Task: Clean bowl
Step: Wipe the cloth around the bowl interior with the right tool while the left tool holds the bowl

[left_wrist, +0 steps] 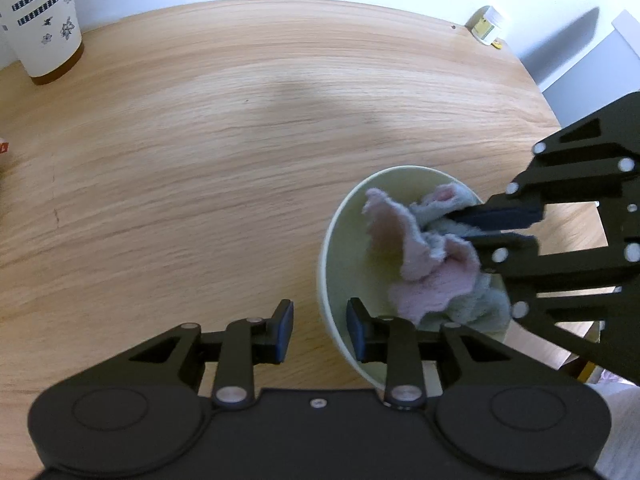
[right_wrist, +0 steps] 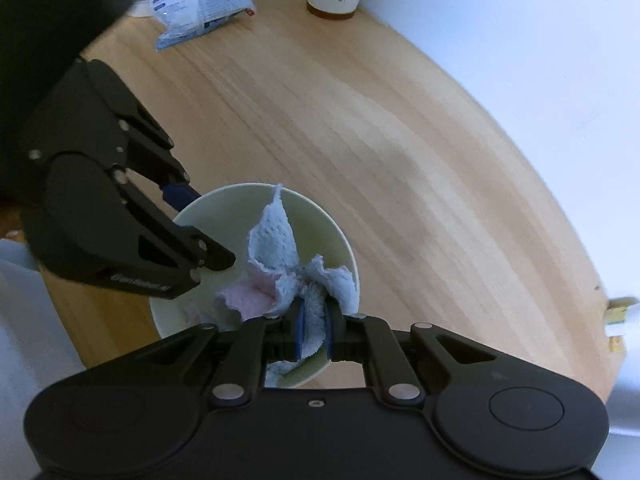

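Wooden table (left_wrist: 200, 140): big, round. Patterned cup (left_wrist: 42, 20) at far edge, well away.

Bowl (left_wrist: 344, 248): pale green, on table near front edge, tipped toward cameras.

Left gripper (left_wrist: 319, 330): jaws partly apart, one finger outside rim, one inside. Pads look apart from wall, so not pinching bowl.

Right gripper (right_wrist: 313, 330): squeezed tight on cloth (right_wrist: 280, 256), pink and blue, bunched inside bowl.

To wipe well: pinch rim firmly first, or bowl may slide. Then rub cloth round inside wall and bottom, pressing gently.
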Tool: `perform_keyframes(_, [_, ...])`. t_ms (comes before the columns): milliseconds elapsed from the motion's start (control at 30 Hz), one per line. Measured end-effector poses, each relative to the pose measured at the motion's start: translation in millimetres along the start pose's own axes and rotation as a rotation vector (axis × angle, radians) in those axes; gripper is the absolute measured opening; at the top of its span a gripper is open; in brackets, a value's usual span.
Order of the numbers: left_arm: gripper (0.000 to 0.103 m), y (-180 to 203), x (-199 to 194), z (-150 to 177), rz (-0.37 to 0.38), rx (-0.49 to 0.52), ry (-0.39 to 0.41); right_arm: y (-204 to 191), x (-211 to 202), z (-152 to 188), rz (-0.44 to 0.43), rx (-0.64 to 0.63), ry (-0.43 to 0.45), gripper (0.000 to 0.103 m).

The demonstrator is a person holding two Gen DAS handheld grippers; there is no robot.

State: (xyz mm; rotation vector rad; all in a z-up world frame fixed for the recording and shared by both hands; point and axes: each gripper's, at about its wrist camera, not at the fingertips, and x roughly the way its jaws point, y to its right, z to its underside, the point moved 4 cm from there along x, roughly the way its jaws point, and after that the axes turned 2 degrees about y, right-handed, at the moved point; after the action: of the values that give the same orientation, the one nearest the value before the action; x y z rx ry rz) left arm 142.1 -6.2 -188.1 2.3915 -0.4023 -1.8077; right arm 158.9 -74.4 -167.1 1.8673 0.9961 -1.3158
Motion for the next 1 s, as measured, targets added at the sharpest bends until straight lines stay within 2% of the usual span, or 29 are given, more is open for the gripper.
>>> perform_keyframes(167, [0.032,0.7,0.6,-0.8,0.003,-0.006,-0.005,0.1,9.7,-2.1,-0.023,0.0,0.002,0.01])
perform_keyframes(333, [0.032,-2.6,-0.9,-0.9,0.015,-0.033,-0.013,6.0,13.2,1.0,-0.086,0.069,-0.013,0.01])
perform_keyframes(500, [0.032,-3.2,-1.3,-1.1,0.01,-0.05,-0.009,5.0,18.7,0.5,-0.113,0.093,-0.03,0.01])
perform_keyframes(733, [0.032,0.8,-1.5,-7.2,-0.012,-0.029,0.015,13.0,14.9,0.9,-0.157,0.055,-0.116,0.011])
perform_keyframes(1000, [0.032,7.5,-0.4,-9.6,-0.008,-0.006,0.005,19.9,-4.4,10.0,-0.222,-0.001,-0.209,0.011])
